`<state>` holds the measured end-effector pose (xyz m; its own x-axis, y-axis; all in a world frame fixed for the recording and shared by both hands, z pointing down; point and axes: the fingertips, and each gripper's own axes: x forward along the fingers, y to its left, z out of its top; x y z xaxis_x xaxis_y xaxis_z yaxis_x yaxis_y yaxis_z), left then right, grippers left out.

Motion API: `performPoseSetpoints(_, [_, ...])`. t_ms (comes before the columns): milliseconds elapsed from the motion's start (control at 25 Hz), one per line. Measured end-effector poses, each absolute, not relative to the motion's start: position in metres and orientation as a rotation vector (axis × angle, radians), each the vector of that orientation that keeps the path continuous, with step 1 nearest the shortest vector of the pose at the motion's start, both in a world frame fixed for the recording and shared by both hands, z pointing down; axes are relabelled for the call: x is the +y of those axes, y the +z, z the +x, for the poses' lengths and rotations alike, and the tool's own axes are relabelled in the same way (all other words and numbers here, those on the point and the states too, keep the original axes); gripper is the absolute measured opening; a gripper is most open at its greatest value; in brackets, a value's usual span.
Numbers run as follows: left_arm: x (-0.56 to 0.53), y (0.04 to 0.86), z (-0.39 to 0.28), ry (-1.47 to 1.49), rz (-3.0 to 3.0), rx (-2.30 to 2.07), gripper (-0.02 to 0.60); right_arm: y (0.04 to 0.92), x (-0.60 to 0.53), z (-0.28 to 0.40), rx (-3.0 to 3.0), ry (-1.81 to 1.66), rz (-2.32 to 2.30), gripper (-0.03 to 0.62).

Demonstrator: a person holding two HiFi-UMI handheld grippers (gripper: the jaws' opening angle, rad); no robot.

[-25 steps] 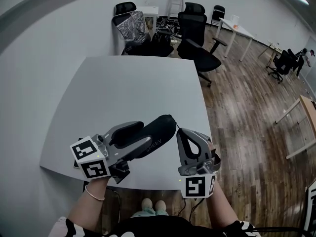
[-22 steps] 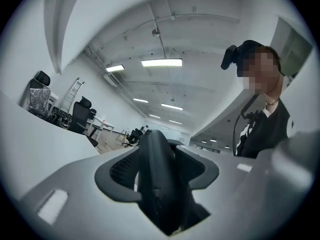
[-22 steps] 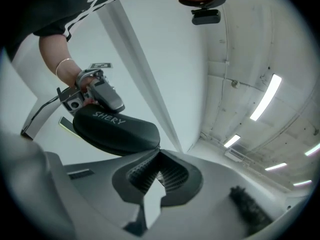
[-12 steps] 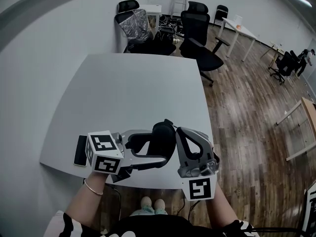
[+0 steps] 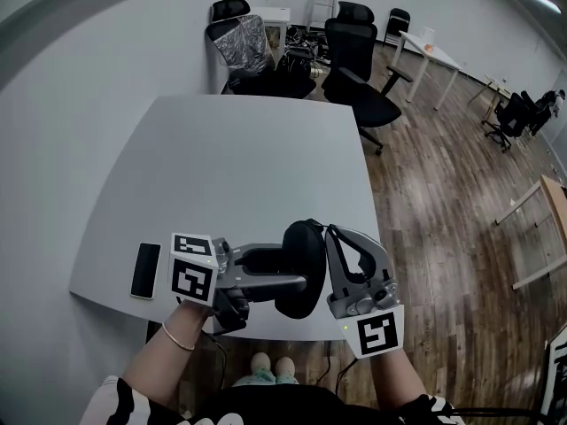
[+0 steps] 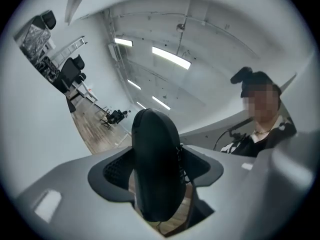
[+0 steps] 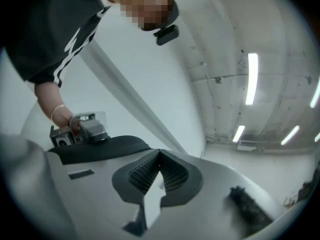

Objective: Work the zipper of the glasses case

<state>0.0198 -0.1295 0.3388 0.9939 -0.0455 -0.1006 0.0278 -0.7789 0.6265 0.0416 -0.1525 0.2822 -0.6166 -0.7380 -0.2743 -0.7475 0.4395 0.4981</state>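
The black glasses case [image 5: 303, 246] is held off the table at its near edge, standing roughly on end. My left gripper [image 5: 292, 271] reaches in from the left; its jaws have just been closing and now press the case from both sides. In the left gripper view the case [image 6: 152, 149] fills the gap between the ribbed pads [image 6: 116, 170], with the gripper [image 6: 156, 176] clamped on it. My right gripper [image 5: 334, 235] sits just right of the case, shut. In the right gripper view its jaws [image 7: 159, 156] meet with nothing visible between them, and the case [image 7: 100, 146] shows as a dark edge to the left.
A dark phone [image 5: 146, 270] lies on the grey table [image 5: 239, 158] near its front left corner. Black office chairs [image 5: 354, 69] and clutter stand beyond the far edge. Wooden floor [image 5: 443, 193] lies to the right.
The left gripper rolled and shifted right, turning the case from a slanted lie to nearly on end. The phone came into view on the left. The right gripper rolled and shifted slightly.
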Motion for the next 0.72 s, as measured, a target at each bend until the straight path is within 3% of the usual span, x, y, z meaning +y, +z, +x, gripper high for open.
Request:
performPoseSetpoints(120, [-0.140, 0.337, 0.018, -0.146, 2.486, -0.123, 0.303, 0.283, -0.158, 0.041, 2.677, 1.183, -1.457, 0.005])
performPoseSetpoints(280, [-0.159, 0.329, -0.005, -0.360, 2.400, -0.232, 0.295, 0.295, -0.159, 0.038, 2.728, 1.406, -1.486, 0.005])
performPoseSetpoints(720, [-0.160, 0.321, -0.016, -0.472, 2.380, -0.317, 0.288, 0.292, -0.160, 0.033, 2.699, 1.270, -1.516, 0.005])
